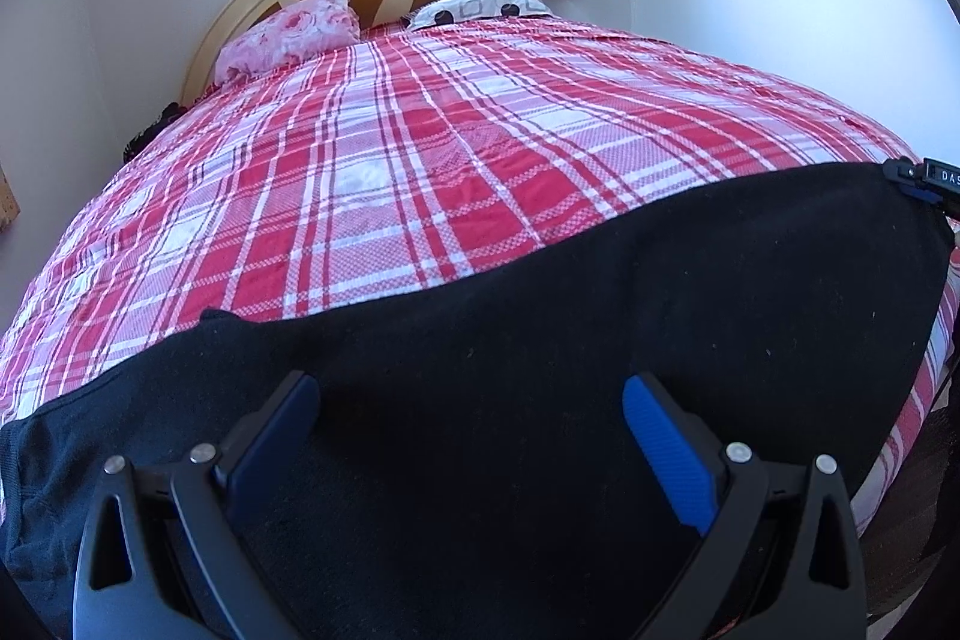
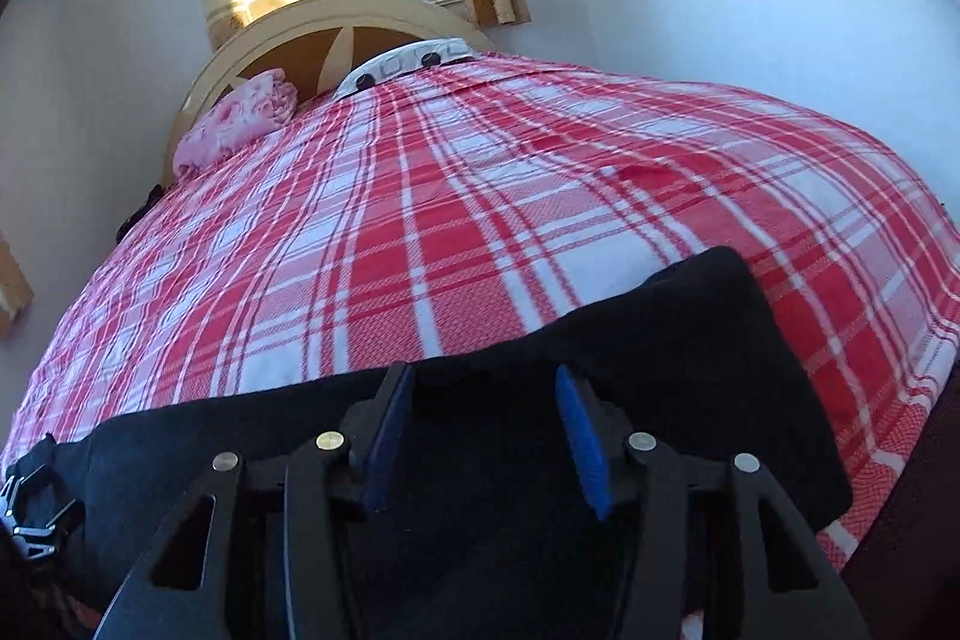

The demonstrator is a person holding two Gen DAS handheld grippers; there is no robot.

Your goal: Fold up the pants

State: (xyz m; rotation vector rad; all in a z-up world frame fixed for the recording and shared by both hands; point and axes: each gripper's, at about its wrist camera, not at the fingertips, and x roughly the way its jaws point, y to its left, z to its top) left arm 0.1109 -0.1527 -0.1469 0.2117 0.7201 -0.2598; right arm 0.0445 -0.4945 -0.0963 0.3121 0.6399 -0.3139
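Black pants (image 1: 540, 340) lie flat on the bed (image 1: 420, 160) under both grippers, left (image 1: 471, 400) and right (image 2: 483, 400), fingers spread wide and empty; pinch one layer's edge squarely before lifting over.

Bedspread (image 1: 420, 148) lies open up to pillows (image 1: 288, 34).

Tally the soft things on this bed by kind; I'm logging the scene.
Black pants: 1
Pillows: 2, one pink floral, one white with black dots
Plaid bedspread: 1
Total: 4
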